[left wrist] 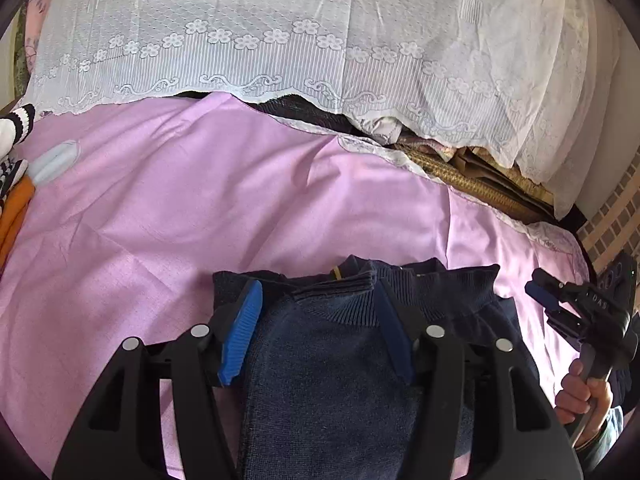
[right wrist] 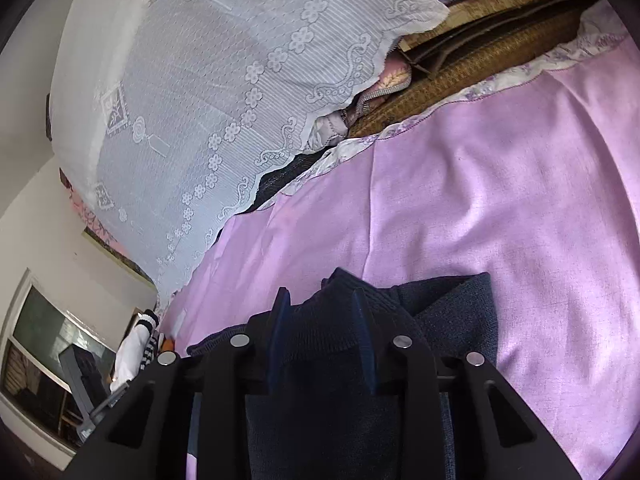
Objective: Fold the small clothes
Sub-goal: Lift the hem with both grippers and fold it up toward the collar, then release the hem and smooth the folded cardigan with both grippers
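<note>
A navy knitted sweater (left wrist: 336, 360) lies on the pink bedsheet (left wrist: 200, 220), its ribbed collar pointing away from me. My left gripper (left wrist: 317, 286) stands open over it, with the sweater's collar and body lying between the blue pads (left wrist: 240, 332), which do not press on it. In the right wrist view the same sweater (right wrist: 448, 312) fills the gap of my right gripper (right wrist: 319, 294), whose fingers (right wrist: 280, 332) stand a little apart and loose around the bunched knit. The left wrist view shows the right gripper (left wrist: 538, 300) at the sweater's right edge, held by a hand (left wrist: 580, 392).
A white lace cloth (left wrist: 280, 32) covers a pile along the far side of the bed, with a woven mat (left wrist: 460, 180) showing beneath it. Striped and orange clothes (left wrist: 16, 184) and a pale blue item (left wrist: 54, 162) lie at the left. A window (right wrist: 44, 344) is at the left of the right wrist view.
</note>
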Available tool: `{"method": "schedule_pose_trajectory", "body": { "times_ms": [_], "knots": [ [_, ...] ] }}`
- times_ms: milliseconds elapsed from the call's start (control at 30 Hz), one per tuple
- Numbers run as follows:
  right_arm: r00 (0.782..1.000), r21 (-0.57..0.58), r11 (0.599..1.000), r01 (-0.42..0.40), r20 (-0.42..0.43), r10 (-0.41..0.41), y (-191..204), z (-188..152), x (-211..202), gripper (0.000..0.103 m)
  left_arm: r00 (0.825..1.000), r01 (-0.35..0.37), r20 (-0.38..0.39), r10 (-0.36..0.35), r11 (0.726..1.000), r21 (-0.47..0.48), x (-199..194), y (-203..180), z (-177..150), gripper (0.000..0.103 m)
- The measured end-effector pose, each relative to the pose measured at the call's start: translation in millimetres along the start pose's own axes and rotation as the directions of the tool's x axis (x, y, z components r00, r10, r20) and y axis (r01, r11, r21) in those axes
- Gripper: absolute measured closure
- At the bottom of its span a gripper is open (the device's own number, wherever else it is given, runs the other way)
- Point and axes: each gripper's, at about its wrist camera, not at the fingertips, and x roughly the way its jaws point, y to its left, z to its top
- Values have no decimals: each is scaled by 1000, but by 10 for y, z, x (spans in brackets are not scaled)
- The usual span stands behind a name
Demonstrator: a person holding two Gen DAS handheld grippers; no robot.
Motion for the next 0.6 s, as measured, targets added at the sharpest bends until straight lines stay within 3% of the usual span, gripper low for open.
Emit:
{"method": "schedule_pose_trajectory", "body": {
  "times_ms": [200,333,467,500,533,600],
  "knots": [
    [996,-86,996,0,-88,-8,275,-107,365,72,994,54,-100,-45,995,81,327,-323,-19,46],
    [989,-93,995,42,-134,-54,291,-143,706,71,992,-9,-122,23,994,109,664,-484,-16,46],
    [980,-67,986,152,-119,-159,42,-96,802,74,985,-83,-141,95,992,90,882,-315,-51,47],
    [976,-54,983,178,-116,-183,-55,-83,794,77,984,-80,-152,92,993,83,929,-249,-74,47],
    [976,-38,982,185,-113,-188,-151,-60,777,87,984,-69,-161,81,994,79,974,-190,-100,47],
    [981,36,988,152,-128,-146,-350,-38,753,101,986,-57,-154,68,995,76,1002,-123,-146,48]
  ]
}}
